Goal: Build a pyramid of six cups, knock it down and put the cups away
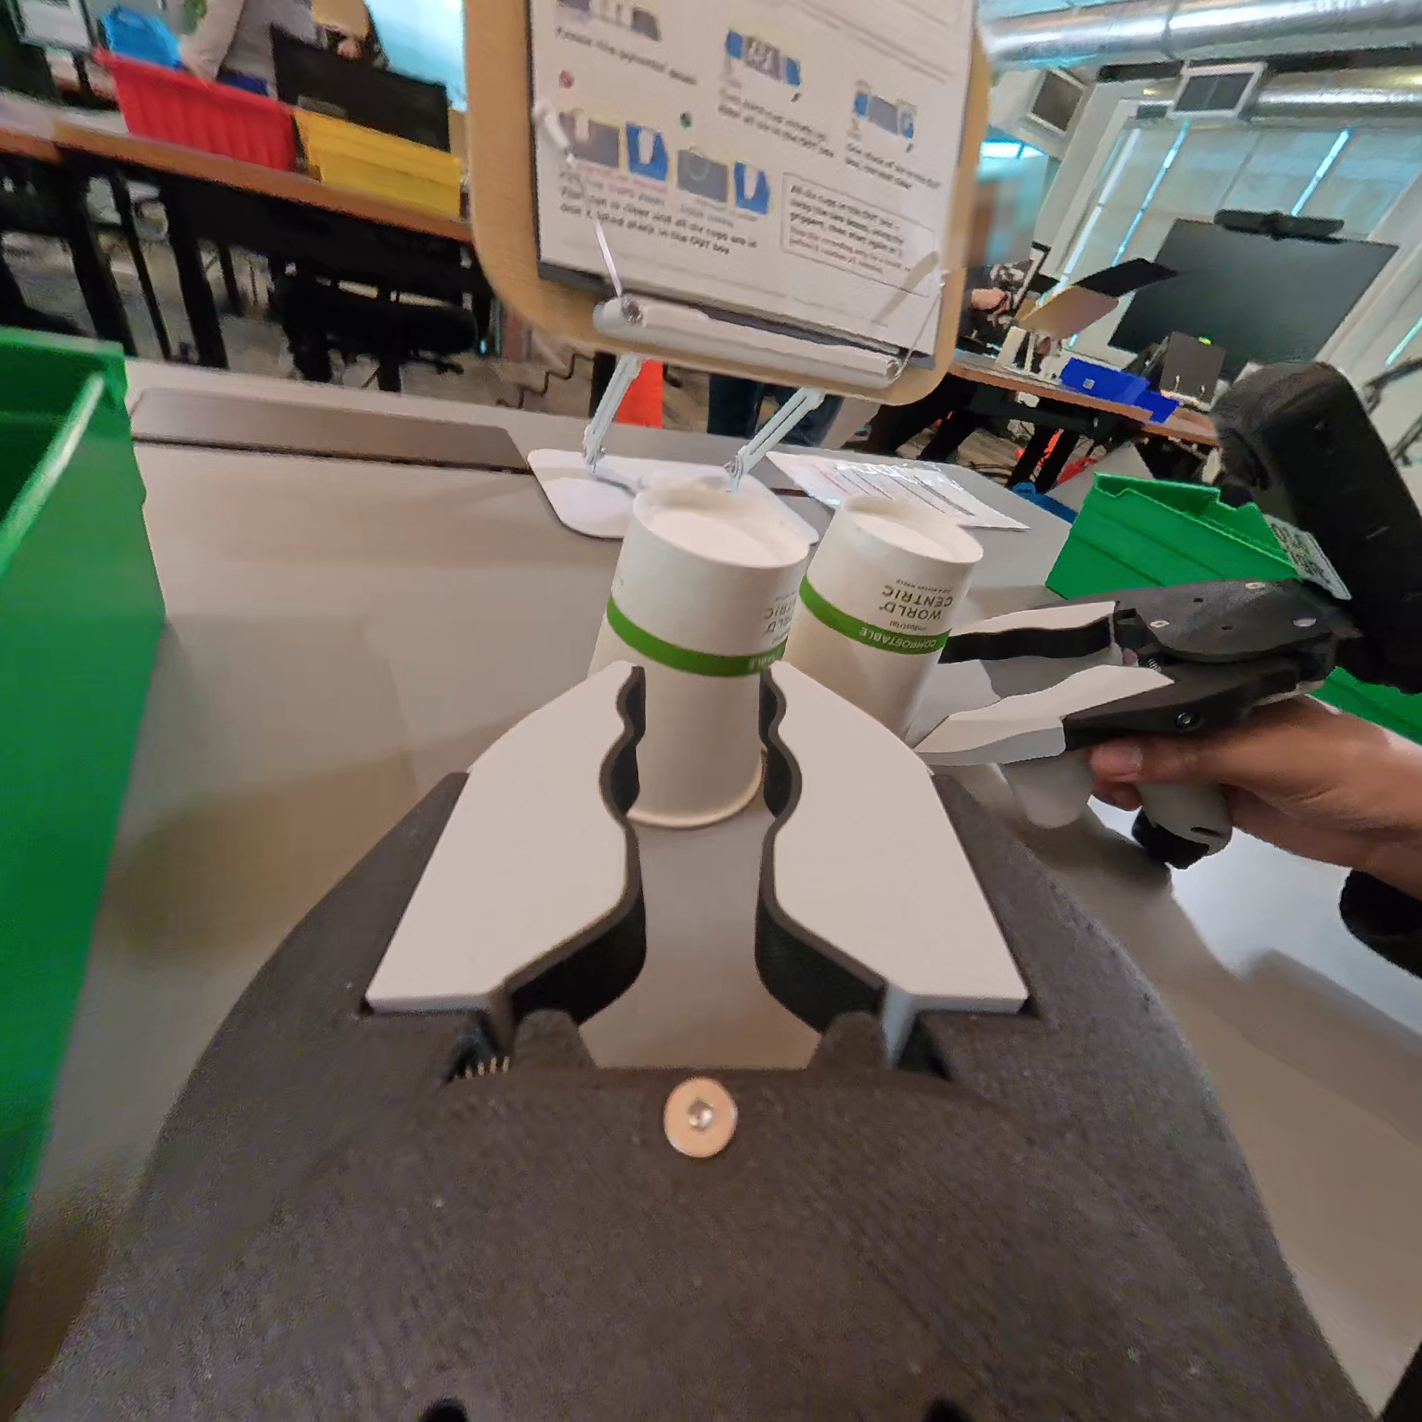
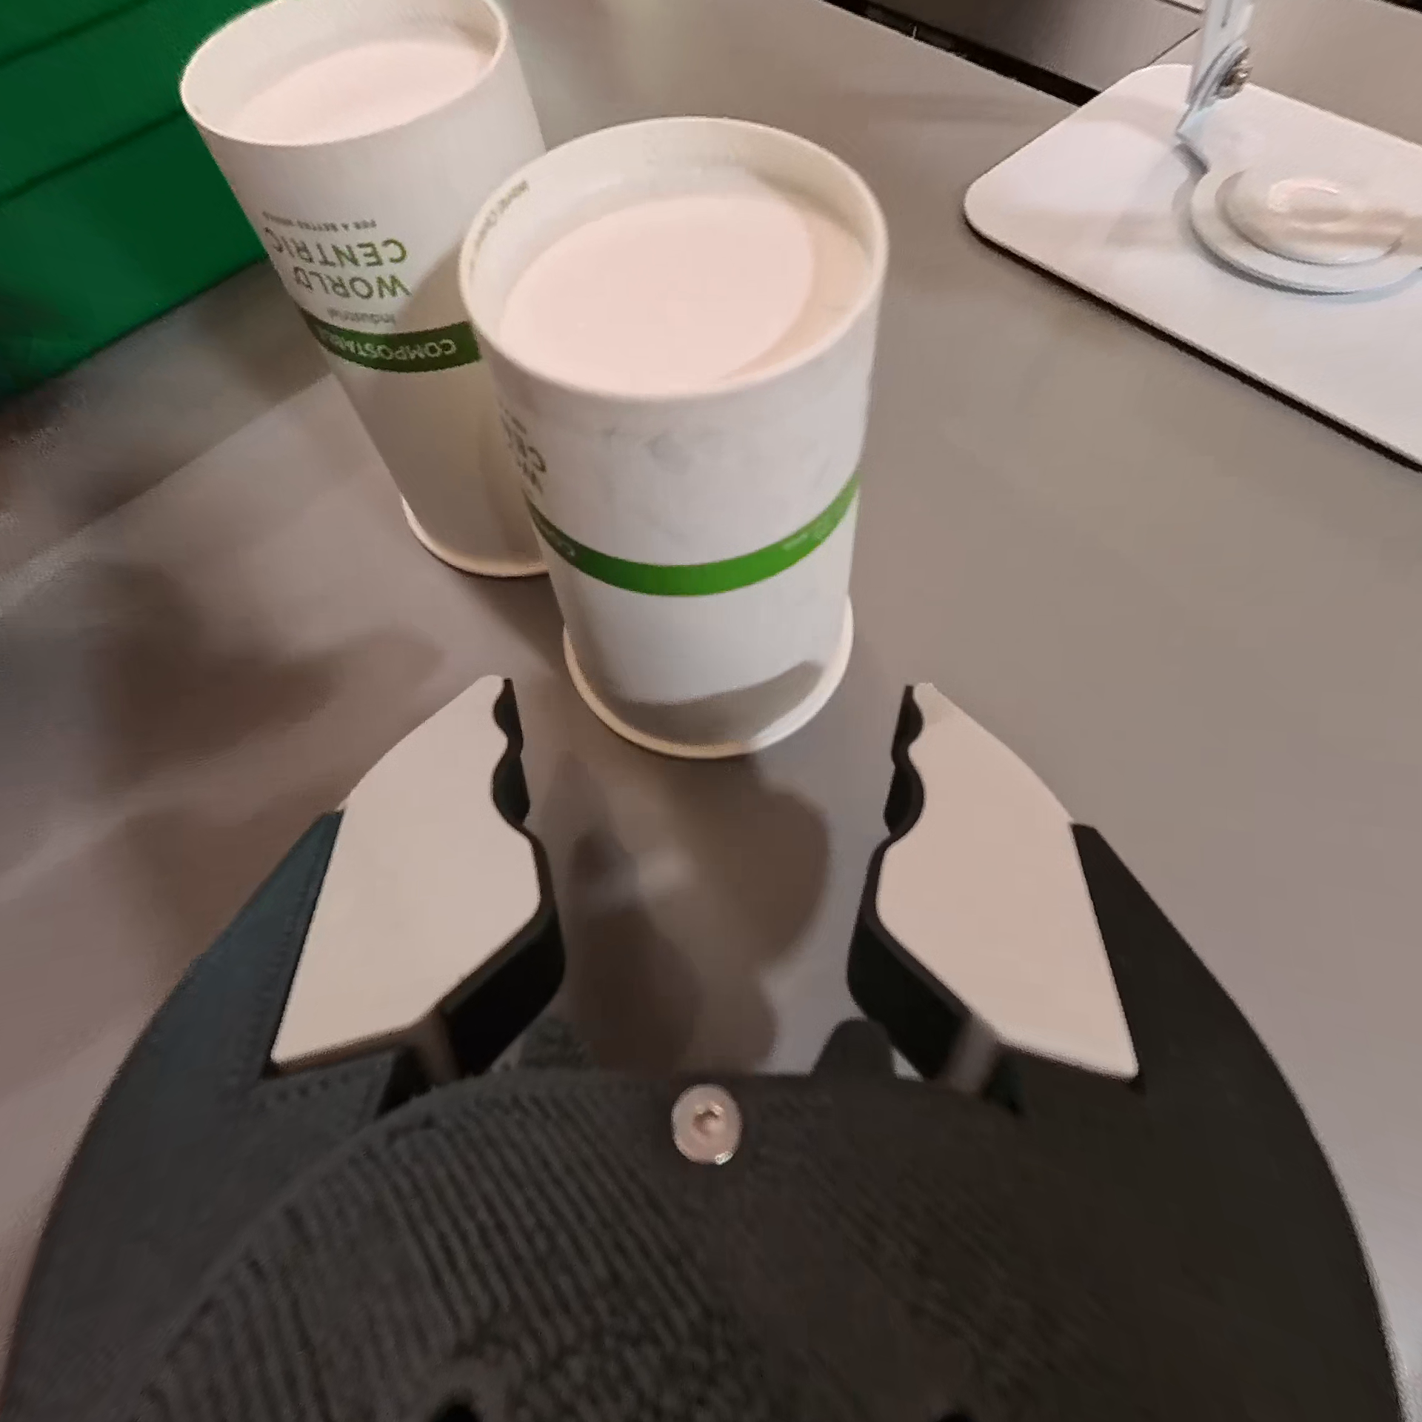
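Observation:
Two white paper cups with a green band stand upside down, side by side, on the grey table (image 1: 323, 615). My left gripper (image 1: 700, 677) is closed on the lower part of the left cup (image 1: 692, 615); its pads press both sides just above the rim. My right gripper (image 2: 708, 692) is open and empty, with the right cup (image 2: 692, 431) just ahead of its fingertips. The right gripper also shows in the left wrist view (image 1: 935, 696), held by a hand (image 1: 1262, 785), with its tips beside the right cup (image 1: 877, 615). The left cup (image 2: 362, 254) stands farther off in the right wrist view.
A green bin (image 1: 61, 692) stands at the left and another green bin (image 1: 1169, 546) at the right. A document stand on a white base (image 1: 585, 485) holds a printed sheet (image 1: 739, 138) behind the cups. A flat paper (image 1: 885, 485) lies near it. Other tables with coloured bins stand beyond.

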The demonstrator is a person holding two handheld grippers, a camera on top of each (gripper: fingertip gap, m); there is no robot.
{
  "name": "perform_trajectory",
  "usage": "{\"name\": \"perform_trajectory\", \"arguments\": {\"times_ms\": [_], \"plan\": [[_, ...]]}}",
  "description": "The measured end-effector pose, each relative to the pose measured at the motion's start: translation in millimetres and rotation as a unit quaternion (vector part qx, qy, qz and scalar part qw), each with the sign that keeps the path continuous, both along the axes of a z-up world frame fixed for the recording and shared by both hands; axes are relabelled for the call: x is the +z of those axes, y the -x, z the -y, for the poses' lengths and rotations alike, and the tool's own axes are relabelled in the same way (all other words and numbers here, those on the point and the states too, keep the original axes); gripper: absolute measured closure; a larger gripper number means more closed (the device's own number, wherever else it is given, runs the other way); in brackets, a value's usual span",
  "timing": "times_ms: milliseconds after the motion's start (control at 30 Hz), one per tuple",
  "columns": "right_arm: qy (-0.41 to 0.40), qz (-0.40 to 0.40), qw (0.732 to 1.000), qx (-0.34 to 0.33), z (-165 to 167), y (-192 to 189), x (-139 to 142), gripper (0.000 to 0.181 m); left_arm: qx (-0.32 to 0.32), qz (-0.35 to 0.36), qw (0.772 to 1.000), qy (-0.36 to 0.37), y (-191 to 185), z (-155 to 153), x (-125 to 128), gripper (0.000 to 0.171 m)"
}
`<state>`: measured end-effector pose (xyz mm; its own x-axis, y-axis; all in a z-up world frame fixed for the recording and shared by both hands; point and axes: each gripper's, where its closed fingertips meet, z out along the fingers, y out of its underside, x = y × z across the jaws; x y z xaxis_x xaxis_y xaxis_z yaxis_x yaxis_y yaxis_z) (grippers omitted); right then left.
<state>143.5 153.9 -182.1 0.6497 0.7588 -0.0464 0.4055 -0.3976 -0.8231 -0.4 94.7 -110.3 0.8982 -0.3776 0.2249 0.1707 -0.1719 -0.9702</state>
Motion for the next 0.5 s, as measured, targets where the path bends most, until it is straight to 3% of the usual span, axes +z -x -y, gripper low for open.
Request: {"name": "perform_trajectory", "arguments": {"times_ms": [133, 267, 367, 433, 500], "plan": [[0.002, -0.024, 0.999, -0.025, -1.9, -17.6, 6.1, 0.088, -0.025, -0.043, 0.997, -0.067, 9.0, 0.1, 43.8, 0.145], [0.013, -0.054, 0.997, -0.054, -2.0, -37.0, 9.9, 0.092, -0.028, -0.059, 0.995, -0.079, 65.2, -0.7, 101.5, 0.144], [0.024, -0.068, 0.994, -0.078, -0.7, -53.7, 9.2, 0.095, 0.051, -0.16, 0.985, -0.021, 138.3, -7.4, 96.4, 0.142], [0.028, -0.074, 0.992, -0.094, 0.7, -65.4, 8.7, 0.097, 0.131, -0.261, 0.956, 0.007, 188.3, -8.1, 84.8, 0.143], [0.03, -0.08, 0.99, -0.11, 1.9, -76.4, 9.2, 0.098, 0.137, -0.351, 0.926, 0.034, 209.1, -7.5, 69.6, 0.145]]}}
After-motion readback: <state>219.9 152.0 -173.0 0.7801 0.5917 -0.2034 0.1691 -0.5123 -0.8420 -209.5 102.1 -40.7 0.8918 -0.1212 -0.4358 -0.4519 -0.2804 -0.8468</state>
